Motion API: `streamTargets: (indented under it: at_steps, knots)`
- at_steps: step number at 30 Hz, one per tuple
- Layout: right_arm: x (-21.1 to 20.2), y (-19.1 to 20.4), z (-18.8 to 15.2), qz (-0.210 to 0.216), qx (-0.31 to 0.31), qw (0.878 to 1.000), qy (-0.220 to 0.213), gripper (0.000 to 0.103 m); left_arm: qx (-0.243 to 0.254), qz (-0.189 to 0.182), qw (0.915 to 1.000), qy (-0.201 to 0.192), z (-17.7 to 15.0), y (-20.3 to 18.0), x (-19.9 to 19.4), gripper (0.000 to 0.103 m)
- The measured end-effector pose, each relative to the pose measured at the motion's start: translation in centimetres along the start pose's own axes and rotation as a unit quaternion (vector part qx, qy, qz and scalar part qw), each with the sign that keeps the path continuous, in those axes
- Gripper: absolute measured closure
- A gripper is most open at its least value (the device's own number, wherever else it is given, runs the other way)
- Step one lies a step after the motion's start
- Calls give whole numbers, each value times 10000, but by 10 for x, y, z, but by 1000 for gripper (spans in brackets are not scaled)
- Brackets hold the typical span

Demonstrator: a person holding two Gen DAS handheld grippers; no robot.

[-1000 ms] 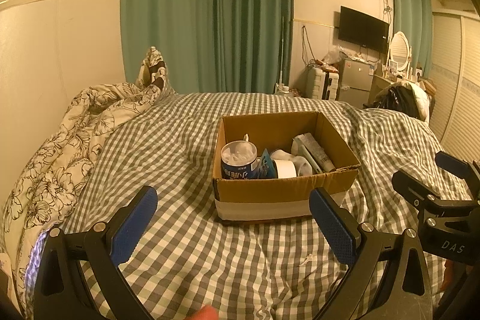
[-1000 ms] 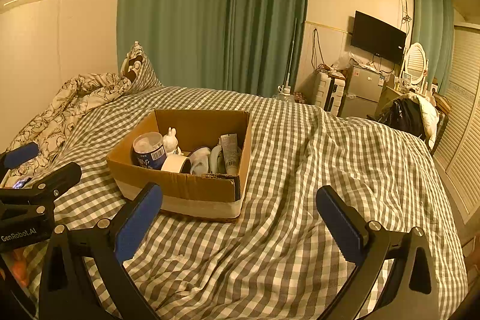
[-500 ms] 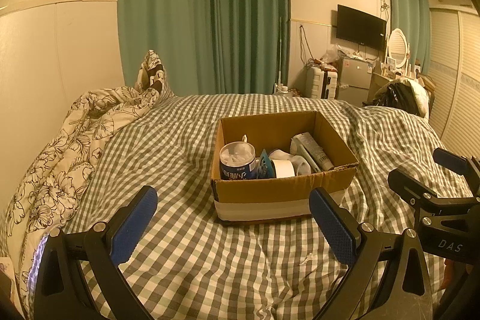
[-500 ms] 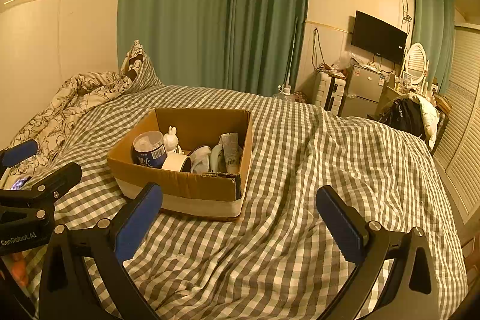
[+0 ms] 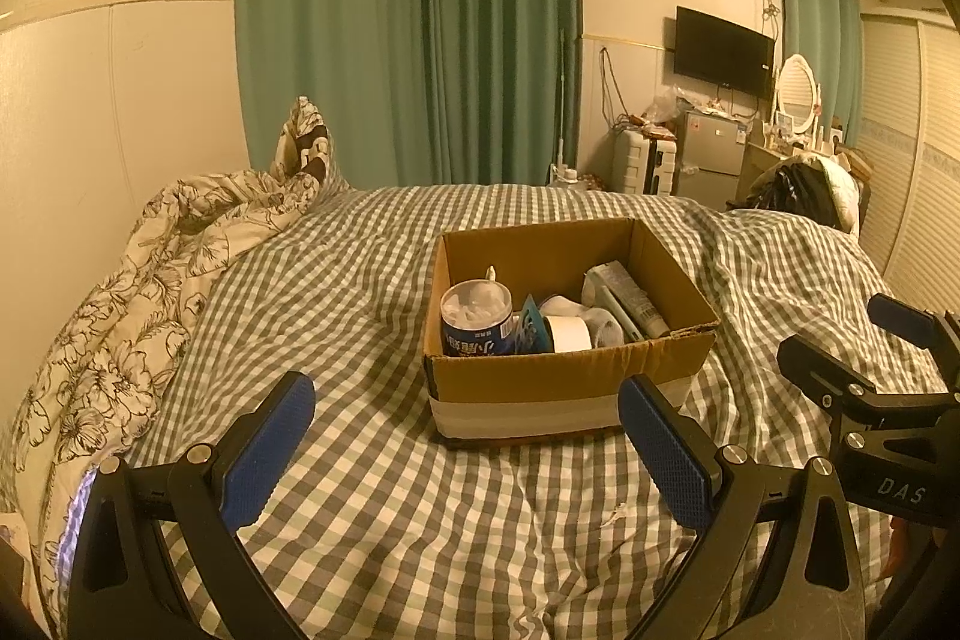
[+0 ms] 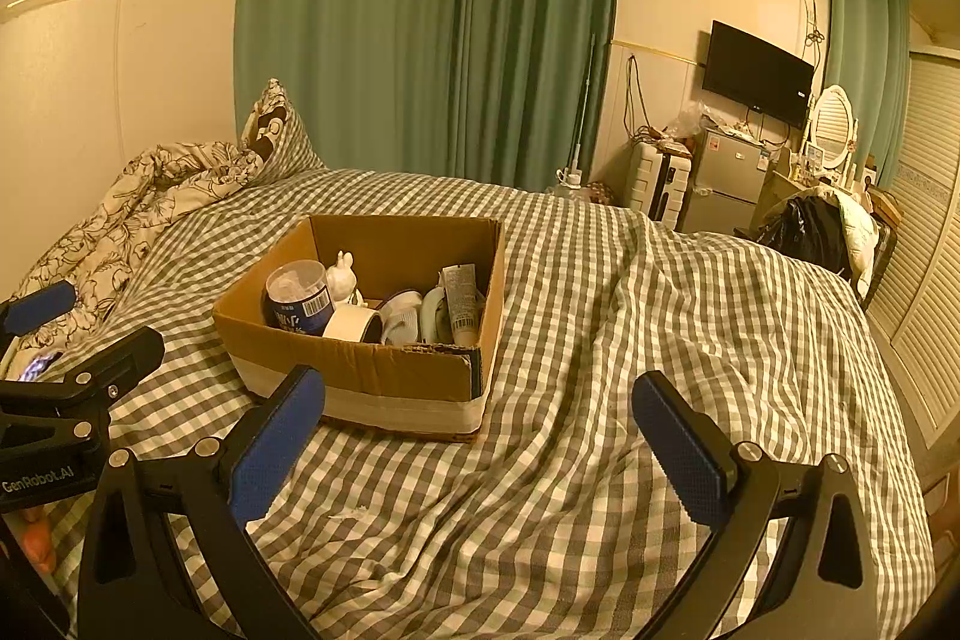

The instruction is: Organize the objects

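An open cardboard box (image 5: 534, 382) sits on the checked bed; it also shows in the right wrist view (image 6: 372, 370). Inside are a blue-labelled round tub (image 5: 476, 319), a roll of tape (image 5: 569, 332), a tube (image 5: 633, 297), white items and a small white rabbit figure (image 6: 342, 274). My left gripper (image 5: 465, 451) is open and empty, in front of the box. My right gripper (image 6: 480, 451) is open and empty, to the front right of the box. Each gripper shows at the edge of the other's view.
A floral duvet (image 5: 120, 292) is bunched along the bed's left side by the wall. The checked bedsheet (image 6: 660, 316) lies rumpled to the right of the box. Green curtains, a TV, a small fridge and a chair with a black bag stand beyond the bed.
Both views have shifted only slightly; the box and its contents have stayed put and both grippers remain open.
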State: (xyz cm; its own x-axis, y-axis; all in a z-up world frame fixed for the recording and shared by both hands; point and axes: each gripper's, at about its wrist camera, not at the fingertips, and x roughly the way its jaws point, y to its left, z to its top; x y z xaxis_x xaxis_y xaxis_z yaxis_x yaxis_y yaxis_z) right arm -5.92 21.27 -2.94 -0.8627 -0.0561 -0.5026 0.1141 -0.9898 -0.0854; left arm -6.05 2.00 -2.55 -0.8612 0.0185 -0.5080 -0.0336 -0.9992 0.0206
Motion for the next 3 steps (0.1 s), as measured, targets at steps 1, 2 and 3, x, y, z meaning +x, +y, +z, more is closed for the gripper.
streamTargets:
  at_steps: [1, 2, 3]
  knots:
    - [0, 0, 1, -1, 1, 10000, -2, 0, 12, -3, 10000, 1, 0, 0, 0, 0]
    - [0, 0, 1, 0, 2, 10000, -4, 0, 23, -2, 10000, 0, 1, 0, 0, 0]
    - [0, 0, 0, 2, 3, 10000, -7, 0, 34, 6, 10000, -1, 1, 0, 1, 0]
